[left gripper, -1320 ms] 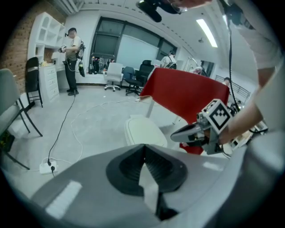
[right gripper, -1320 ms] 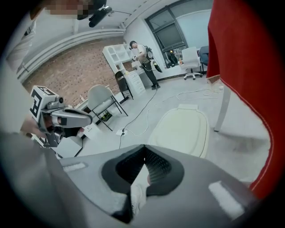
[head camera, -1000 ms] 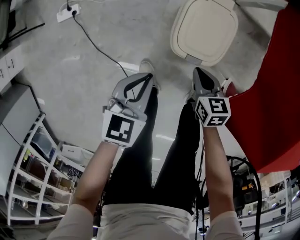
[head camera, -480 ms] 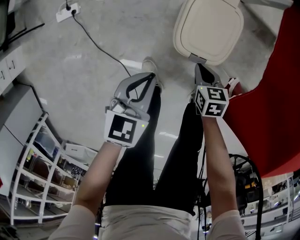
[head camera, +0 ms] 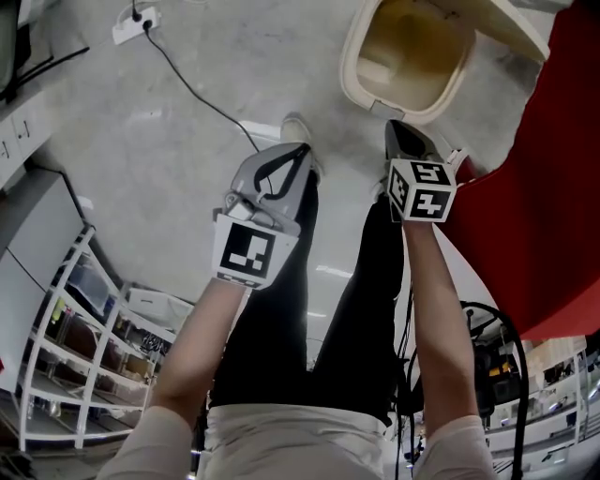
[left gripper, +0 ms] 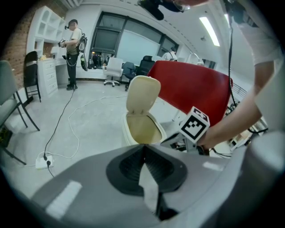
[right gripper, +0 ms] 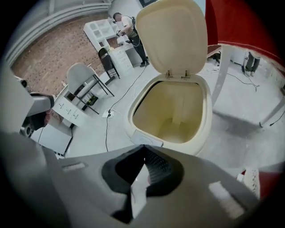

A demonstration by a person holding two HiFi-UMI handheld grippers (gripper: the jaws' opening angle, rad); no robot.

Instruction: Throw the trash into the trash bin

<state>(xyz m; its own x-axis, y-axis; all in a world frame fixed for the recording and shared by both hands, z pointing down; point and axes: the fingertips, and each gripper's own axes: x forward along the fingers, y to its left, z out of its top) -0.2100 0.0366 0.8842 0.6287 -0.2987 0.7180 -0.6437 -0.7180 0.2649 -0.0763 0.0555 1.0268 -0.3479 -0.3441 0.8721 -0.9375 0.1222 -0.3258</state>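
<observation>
Tools two, bin one

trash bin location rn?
Head view, top right: the trash bin, lid open, on the floor just ahead of the right gripper, beside the red surface.

Glossy plastic trash bin, smooth concrete floor

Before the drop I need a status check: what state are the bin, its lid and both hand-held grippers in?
Trash bin: open, inside looks empty.
Lid: swung up.
Left hand-held gripper: jaws together.
Right hand-held gripper: jaws together.
</observation>
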